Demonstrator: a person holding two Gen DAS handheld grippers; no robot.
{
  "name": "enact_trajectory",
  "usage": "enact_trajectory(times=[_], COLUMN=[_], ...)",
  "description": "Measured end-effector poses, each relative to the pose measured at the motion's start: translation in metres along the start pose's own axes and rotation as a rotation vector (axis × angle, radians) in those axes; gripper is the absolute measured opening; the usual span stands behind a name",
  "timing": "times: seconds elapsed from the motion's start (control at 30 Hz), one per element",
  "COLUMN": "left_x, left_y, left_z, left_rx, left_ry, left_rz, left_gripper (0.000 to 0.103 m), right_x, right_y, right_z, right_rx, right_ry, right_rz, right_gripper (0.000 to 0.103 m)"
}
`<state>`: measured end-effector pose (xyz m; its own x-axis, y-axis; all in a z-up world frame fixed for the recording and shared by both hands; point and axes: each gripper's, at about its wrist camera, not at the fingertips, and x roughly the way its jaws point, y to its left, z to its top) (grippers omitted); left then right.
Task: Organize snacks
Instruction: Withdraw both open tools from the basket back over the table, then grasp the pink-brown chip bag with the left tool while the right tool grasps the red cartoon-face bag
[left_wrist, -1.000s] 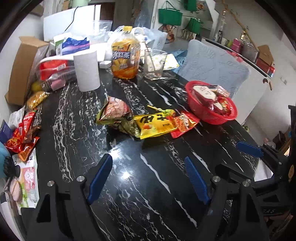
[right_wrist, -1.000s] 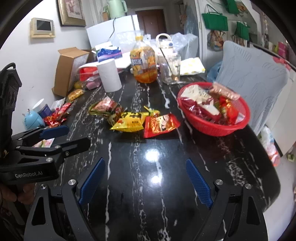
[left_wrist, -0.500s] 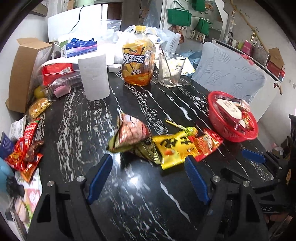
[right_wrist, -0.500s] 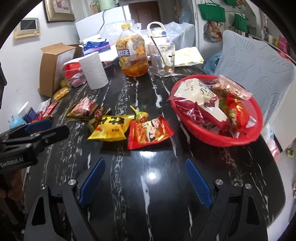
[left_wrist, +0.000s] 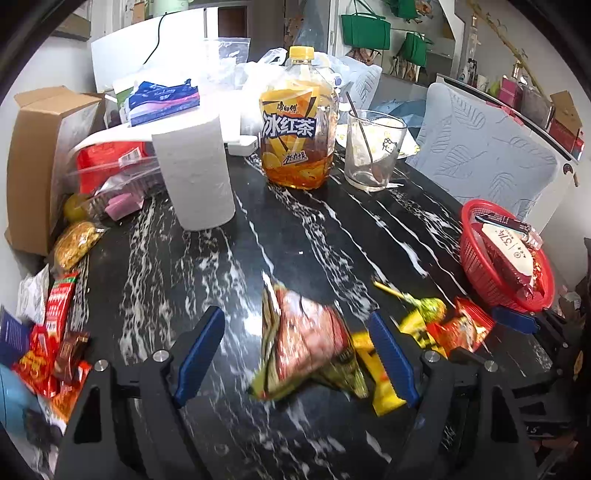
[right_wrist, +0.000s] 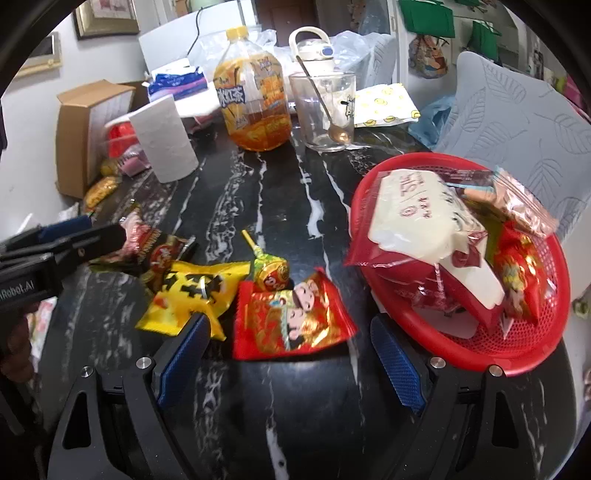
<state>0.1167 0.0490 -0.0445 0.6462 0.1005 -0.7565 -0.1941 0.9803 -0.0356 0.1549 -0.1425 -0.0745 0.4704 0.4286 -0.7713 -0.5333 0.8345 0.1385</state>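
Black marble-look table (right_wrist: 280, 184) w/ white veins, cluttered at the far edge.

Left gripper (left_wrist: 297, 354): jaws wide apart, nothing gripped. A pinkish-red & green snack bag (left_wrist: 306, 350) lies on the table in the gap btwn its blue pads, blurred, touching neither pad as far as can be seen. Right of it, partly behind the right pad, a yellow snack pack (left_wrist: 380, 380).

Right gripper (right_wrist: 290, 354): jaws also spread wide, empty. A red foil snack packet (right_wrist: 291, 321) w/ cartoon figures lies flat btwn its pads, apart from both. Just far of that packet, a lollipop (right_wrist: 271, 275) in green/orange wrap, stick pointing far-left. Left of it the yellow pack, its near corner by the left pad. Further left, more small packets next to the left gripper's arm.

Red mesh basket (right_wrist: 528, 343) sits on the right side of the table, near the right gripper's right finger, holding a big white-and-red bag (right_wrist: 424, 221) plus red & pink packets.

Far side: iced-tea bottle (right_wrist: 255, 107) w/ yellow cap, glass cup (right_wrist: 323, 110) w/ spoon inside just right of it, paper roll (right_wrist: 162, 138) upright at left, cardboard box (right_wrist: 81, 133) at far left, tissue pack (left_wrist: 164, 99) behind the roll. More red wrappers (left_wrist: 55, 343) at the table's left edge in the left view.
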Motion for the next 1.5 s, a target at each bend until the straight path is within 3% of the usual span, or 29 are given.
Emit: enact_trajectory(times=[0.2,0.37,0.43,0.5,0.53,0.63,1.5], left_x=[0.026,0.043,0.042,0.036,0.034,0.03,-0.039], left_y=[0.002,0.007,0.008,0.009,0.008,0.005,-0.032], left_z=[0.002,-0.005,-0.009,-0.011,-0.011,-0.014,-0.087], left_rx=[0.017,-0.007,-0.021,-0.025,-0.018,-0.001,0.084], left_ry=[0.054,0.119,0.111,0.084,0.085,0.09,0.14], left_rz=[-0.021,-0.053,-0.074,-0.087,-0.093,-0.096,-0.176], left_gripper=[0.08,0.08,0.08,0.072,0.059,0.053,0.053], right_x=[0.014,0.024,0.023,0.021,0.021,0.019,-0.036], right_y=[0.001,-0.003,-0.001,0.001,0.003,0.005,0.015], right_z=[0.004,0.001,0.001,0.0,0.0,-0.002,-0.069], right_rx=[-0.02,0.011,0.002,-0.017,-0.024,-0.033,-0.021], right_ry=[0.019,0.058,0.043,0.045,0.045,0.043,0.066], right_rz=[-0.037,-0.004,-0.015,-0.024,-0.026,-0.025,0.082], right_gripper=[0.089,0.087,0.064,0.051,0.046,0.04,0.039])
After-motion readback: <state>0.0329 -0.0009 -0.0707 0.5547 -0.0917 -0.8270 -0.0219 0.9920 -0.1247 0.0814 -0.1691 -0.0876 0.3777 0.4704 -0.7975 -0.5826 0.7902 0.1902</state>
